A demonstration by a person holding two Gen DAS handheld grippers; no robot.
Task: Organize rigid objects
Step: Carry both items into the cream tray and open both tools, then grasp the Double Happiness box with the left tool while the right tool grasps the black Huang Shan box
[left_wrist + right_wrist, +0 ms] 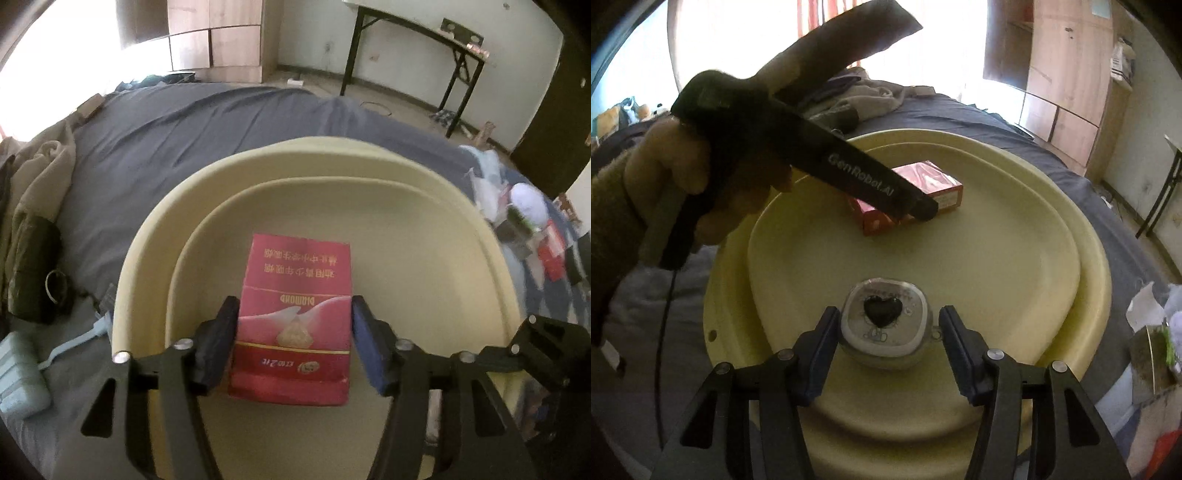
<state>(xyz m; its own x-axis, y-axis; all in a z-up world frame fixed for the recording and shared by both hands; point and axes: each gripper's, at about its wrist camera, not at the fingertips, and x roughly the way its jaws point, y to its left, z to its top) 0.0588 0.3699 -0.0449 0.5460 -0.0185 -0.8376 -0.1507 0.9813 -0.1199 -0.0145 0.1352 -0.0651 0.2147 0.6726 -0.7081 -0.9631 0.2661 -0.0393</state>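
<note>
A cream plastic basin (pixel 476 236) sits on a bed with a dark grey sheet. A red cigarette box (pixel 295 295) lies flat on the basin floor between the fingers of my left gripper (pixel 294 306), whose pads stand just beside its long edges without pressing. In the right wrist view the same red box (pixel 945 184) lies at the far side of the basin (pixel 1089 258), under my left gripper (pixel 916 206) and the hand (pixel 665 177) holding it. A small clear case with a black heart (pixel 884 321) rests on the basin floor between the pads of my open right gripper (pixel 889 314), with slim gaps either side.
Clothes and a dark pouch (pixel 33 266) lie left of the basin, with a pale blue item (pixel 18 373) nearer. A heap of small packets (pixel 524 225) is on the bed to the right. A folding table (pixel 458 48) and a wooden wardrobe (pixel 214 33) stand beyond.
</note>
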